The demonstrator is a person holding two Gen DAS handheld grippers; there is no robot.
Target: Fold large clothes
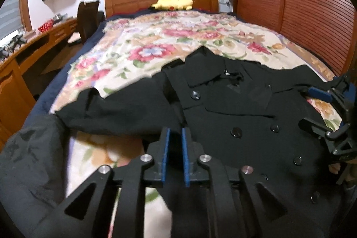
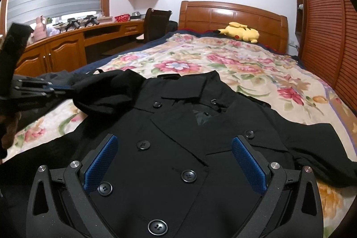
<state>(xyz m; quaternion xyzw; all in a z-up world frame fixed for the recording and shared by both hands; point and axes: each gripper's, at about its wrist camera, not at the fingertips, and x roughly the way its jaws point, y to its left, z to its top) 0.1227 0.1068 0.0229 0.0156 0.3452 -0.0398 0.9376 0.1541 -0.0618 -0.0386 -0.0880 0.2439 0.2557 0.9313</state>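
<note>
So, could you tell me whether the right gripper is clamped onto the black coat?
No, the right gripper hangs with its blue pads wide apart above the black coat, gripping nothing.

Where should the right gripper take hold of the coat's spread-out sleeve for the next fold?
Probably at the cuff end of the sleeve, approached from the bed's outer right side. It lies flat and spread away from the coat body, so its free edge is exposed there. The right gripper is open above the buttons.

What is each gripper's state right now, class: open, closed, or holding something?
Left gripper: slightly open at the coat sleeve, no grip evident.
Right gripper: wide open above the coat, holding nothing.
</note>
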